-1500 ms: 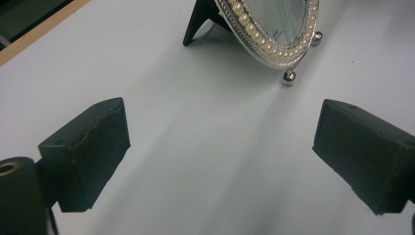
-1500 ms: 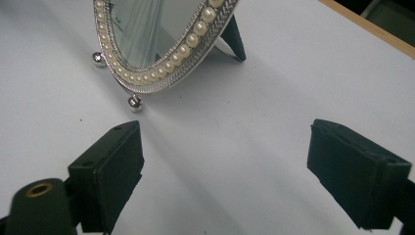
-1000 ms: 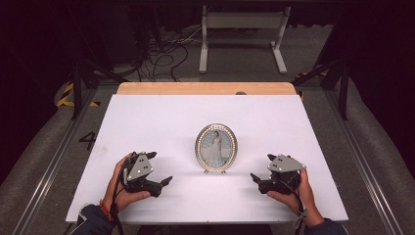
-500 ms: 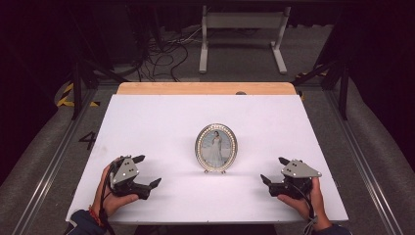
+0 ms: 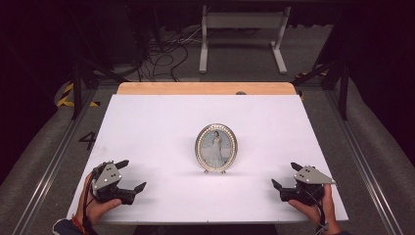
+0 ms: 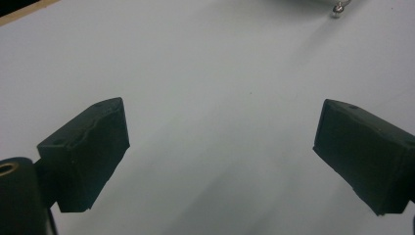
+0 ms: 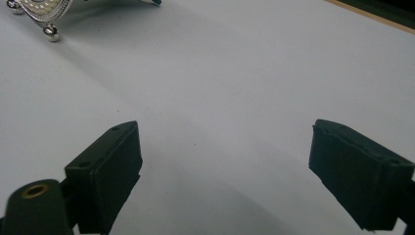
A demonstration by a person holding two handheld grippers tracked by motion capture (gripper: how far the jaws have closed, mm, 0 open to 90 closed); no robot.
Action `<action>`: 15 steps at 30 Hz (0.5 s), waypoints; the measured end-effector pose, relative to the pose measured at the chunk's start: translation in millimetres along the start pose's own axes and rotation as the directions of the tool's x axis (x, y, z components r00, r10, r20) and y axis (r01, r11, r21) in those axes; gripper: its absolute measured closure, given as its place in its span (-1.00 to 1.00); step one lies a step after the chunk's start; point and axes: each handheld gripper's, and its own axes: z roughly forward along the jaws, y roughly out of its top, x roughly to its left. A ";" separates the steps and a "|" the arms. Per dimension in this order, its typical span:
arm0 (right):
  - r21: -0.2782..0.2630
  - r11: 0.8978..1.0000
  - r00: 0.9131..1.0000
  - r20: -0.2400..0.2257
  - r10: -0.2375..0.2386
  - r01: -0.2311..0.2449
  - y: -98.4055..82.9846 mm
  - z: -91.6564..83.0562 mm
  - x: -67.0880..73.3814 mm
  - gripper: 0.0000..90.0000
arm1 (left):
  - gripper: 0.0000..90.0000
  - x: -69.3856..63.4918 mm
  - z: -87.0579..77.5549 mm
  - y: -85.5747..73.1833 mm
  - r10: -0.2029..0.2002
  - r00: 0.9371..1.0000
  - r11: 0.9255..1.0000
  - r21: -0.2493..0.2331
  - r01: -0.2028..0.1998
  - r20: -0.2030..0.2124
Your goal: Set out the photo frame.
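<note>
Oval picture frame, silver-toned with a beaded rim, stands upright on small ball feet at the middle of the white table top, holding a portrait of a figure in a long white dress. Nearest the camera in the high view: left gripper at the near left corner of the table, held in a hand, jaws spread wide with nothing between them; right gripper at the near right corner, held in the other hand, jaws likewise wide and empty. Both grippers sit low over the white surface, well apart from the frame, one to either side, tips turned inward toward it. Nothing lies between either gripper and the frame. Left gripper view: bare white surface between the two black jaws, one ball foot of the frame at the top edge. Right gripper view: lower beaded rim and feet of the frame at the top left corner. Beyond the frame: wooden strip along the far table edge, then tangled cables and a light metal stand on the grey floor. Marking resembling the digit 4 on the floor left of the table; no other legible writing.
</note>
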 end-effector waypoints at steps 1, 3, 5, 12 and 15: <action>0.002 1.000 1.000 0.004 0.004 -0.004 -0.5 -0.2 -0.6 -0.72 | -0.85 0.7 -2.2 -2.3 0.002 1.000 1.000 0.003 -0.002 0.004; 0.001 1.000 1.000 0.012 0.009 -0.009 -0.2 -0.5 -1.2 -0.72 | -0.79 1.4 -6.3 -6.9 -0.005 1.000 1.000 -0.004 0.006 0.004; -0.001 1.000 1.000 0.017 0.007 -0.007 1.0 -1.1 -0.7 -0.73 | -0.80 3.2 -9.6 -10.7 -0.020 1.000 1.000 -0.014 0.020 0.010; -0.008 1.000 1.000 0.015 0.001 -0.001 2.6 0.3 1.2 -0.72 | -0.84 4.2 -10.2 -12.0 -0.026 1.000 0.999 -0.023 0.026 0.004; -0.002 1.000 1.000 0.017 -0.003 0.003 2.9 1.0 1.2 -0.70 | -0.84 3.6 -9.6 -11.2 -0.026 1.000 0.999 -0.020 0.026 -0.004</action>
